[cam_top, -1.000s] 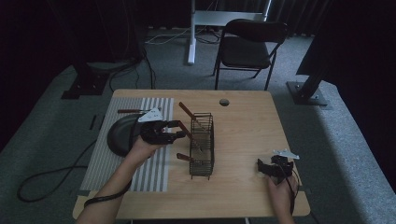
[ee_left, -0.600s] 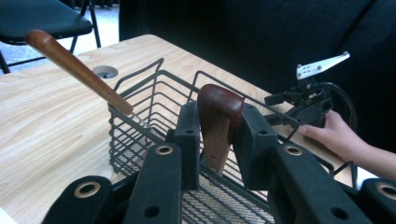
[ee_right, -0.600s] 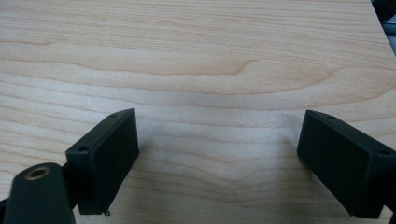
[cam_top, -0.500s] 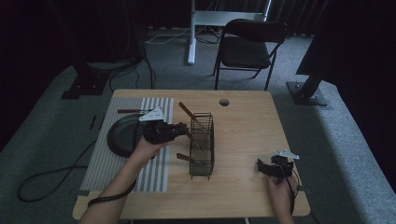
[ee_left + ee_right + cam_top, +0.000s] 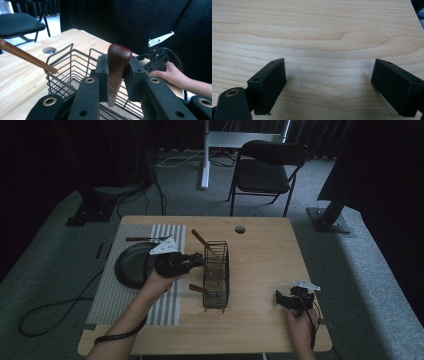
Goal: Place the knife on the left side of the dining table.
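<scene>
Grey carpet lies all around the light wooden table [image 5: 260, 270], and a black folding chair [image 5: 265, 170] stands behind it. Since a moment ago the left gripper [image 5: 196, 262] has slid from over the dark round plate [image 5: 131, 266] toward the black wire basket [image 5: 216, 276], and its jaws now reach the basket's near side. The right gripper [image 5: 284, 300] has stayed where it was, near the table's right front corner.

The left gripper's jaws are squeezed close together, with a dark brown wooden handle [image 5: 117, 67] pinched between them. The handle stands up from between the jaw tips, its rounded end on top. Its lower end goes down behind the jaws, so I cannot tell what kind of tool it is. Just past the jaws is the wire basket, and the handle hangs over its open top. Another wooden handle [image 5: 25, 56], long and thin, leans on the basket rim to the left of the jaws. One more brown handle [image 5: 197, 288] pokes out of the basket's side, on the table.

The right gripper's jaws are spread wide apart, with bare wood of the table between them, and they hold nothing. A hand [image 5: 299, 330] holds this gripper low over the table

A knife [image 5: 145, 239] lies on the striped mat [image 5: 140, 280] beyond the plate, well behind the left jaws
</scene>
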Demonstrator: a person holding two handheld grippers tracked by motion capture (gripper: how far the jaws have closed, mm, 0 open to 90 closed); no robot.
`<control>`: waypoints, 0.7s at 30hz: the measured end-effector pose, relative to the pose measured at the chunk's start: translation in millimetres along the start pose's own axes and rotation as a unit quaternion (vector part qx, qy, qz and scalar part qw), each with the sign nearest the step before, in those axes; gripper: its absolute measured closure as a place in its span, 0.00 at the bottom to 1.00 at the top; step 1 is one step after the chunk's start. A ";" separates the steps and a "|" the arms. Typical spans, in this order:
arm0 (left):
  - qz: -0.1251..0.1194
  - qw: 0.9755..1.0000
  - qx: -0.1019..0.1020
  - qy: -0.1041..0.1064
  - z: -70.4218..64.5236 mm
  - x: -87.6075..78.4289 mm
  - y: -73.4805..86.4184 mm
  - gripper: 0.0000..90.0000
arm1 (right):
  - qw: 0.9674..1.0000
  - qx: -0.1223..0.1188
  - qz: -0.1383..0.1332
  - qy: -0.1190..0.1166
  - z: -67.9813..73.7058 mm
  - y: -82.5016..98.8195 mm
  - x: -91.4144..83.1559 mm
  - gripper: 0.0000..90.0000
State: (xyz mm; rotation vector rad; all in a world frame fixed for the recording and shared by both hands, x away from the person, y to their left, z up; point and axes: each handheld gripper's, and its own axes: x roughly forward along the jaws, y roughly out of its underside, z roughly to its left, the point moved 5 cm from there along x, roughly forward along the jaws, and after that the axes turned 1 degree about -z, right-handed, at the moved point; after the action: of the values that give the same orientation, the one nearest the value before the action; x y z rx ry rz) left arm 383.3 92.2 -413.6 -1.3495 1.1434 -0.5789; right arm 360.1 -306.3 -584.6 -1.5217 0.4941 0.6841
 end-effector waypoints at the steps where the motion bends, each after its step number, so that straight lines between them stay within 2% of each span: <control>1: 0.000 1.000 0.000 0.000 0.0 0.0 0.0 0.84 | 1.000 0.000 0.000 0.000 0.0 0.0 0.0 0.13; 8: -0.022 1.000 0.004 0.000 -5.9 -17.9 -17.8 0.84 | 1.000 0.000 0.000 0.000 0.0 0.0 0.1 0.13; 11: -0.029 1.000 -0.001 0.004 -7.4 -22.1 -21.5 0.84 | 1.000 0.000 0.000 0.000 0.1 0.0 0.0 0.13; 15: -0.034 0.999 0.012 0.002 -11.0 -32.4 -30.1 0.84 | 1.000 0.000 0.000 0.000 0.0 0.0 0.0 0.13; 21: -0.045 0.999 0.015 0.003 -12.4 -43.3 -38.6 0.84 | 1.000 0.000 0.000 0.000 0.0 0.0 0.0 0.13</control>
State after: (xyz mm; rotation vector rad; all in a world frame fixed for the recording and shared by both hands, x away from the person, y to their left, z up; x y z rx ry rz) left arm 366.2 116.7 -362.3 -1.3803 1.0791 -0.6628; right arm 360.0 -306.3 -584.6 -1.5212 0.4944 0.6845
